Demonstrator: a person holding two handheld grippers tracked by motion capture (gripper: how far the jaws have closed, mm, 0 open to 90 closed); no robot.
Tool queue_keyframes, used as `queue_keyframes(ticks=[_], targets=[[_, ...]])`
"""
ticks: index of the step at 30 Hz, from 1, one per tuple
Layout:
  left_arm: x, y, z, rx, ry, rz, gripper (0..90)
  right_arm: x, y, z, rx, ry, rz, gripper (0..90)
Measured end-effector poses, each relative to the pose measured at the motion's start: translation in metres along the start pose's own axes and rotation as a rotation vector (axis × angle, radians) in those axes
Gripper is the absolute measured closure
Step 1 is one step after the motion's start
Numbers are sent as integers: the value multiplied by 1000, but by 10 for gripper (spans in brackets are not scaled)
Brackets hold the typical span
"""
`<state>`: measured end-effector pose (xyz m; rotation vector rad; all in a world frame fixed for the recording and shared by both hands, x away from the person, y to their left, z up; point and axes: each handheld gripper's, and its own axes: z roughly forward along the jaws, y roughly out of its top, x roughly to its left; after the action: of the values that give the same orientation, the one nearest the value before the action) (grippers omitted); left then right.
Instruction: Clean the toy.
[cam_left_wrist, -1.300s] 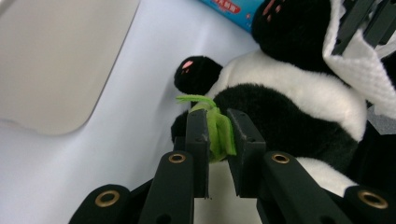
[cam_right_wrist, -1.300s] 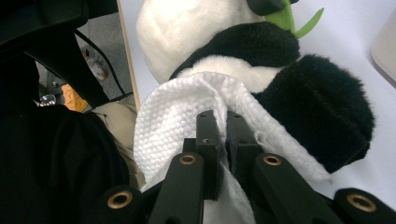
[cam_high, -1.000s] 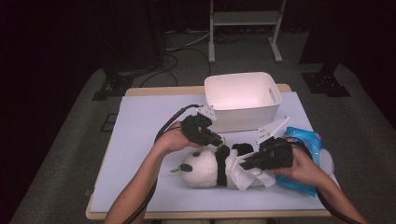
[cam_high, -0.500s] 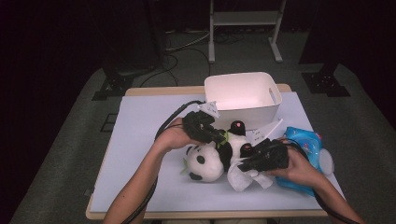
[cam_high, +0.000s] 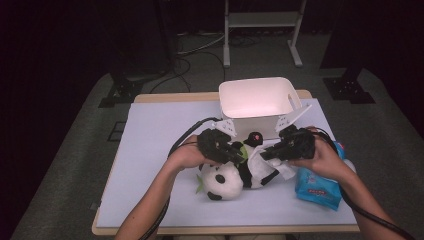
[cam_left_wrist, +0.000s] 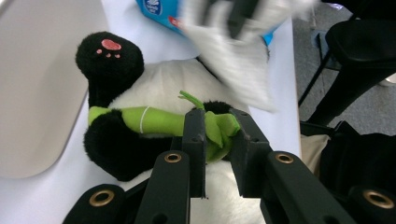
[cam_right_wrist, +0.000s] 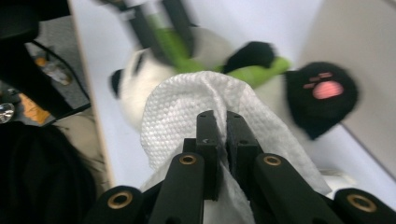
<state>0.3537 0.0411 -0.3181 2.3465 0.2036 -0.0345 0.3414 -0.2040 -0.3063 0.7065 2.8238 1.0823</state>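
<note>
Item: plush panda (cam_high: 232, 177), lying on its side on the lilac-covered tabletop (cam_high: 155, 145), just in front of the white plastic bin (cam_high: 260, 102). Head toward the person; one black foot with a pink sole raised toward the bin. A green bamboo stalk (cam_left_wrist: 161, 120) lies across its belly between the black arms.

Left hand-held gripper (cam_left_wrist: 217, 128): jaws closed down to a narrow gap, pinching the leafy end of the bamboo stalk. In the high view it sits over the panda's upper body (cam_high: 235, 152).

Right hand-held gripper (cam_right_wrist: 222, 122): jaws nearly together, clamped on a fold of a white textured wet wipe (cam_right_wrist: 187, 112). The wipe drapes over both jaws and touches the panda's white belly. In the high view this hand-held gripper (cam_high: 267, 152) is just right of the left one, the wipe (cam_high: 272, 167) hanging under it onto the toy.

Also present: blue pack of wipes (cam_high: 317, 185), lying flat on the tabletop beside the person's right hand, just right of the panda.
</note>
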Motion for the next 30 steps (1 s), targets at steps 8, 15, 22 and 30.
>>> queue_keyframes(ticks=[8, 15, 22, 30], targets=[[0, -6, -4, -26, 10, 8, 771, -19, -4, 25, 134, -15, 54, 848], [-5, -3, -8, -36, 15, 28, 777, -9, -15, 31, 159, 56, 61, 849], [-10, -1, -11, -29, 13, 44, 775, 5, -19, 35, 170, 118, 42, 849], [-17, -10, -8, -23, -13, 38, 681, 8, -24, 37, 167, 132, 34, 848]])
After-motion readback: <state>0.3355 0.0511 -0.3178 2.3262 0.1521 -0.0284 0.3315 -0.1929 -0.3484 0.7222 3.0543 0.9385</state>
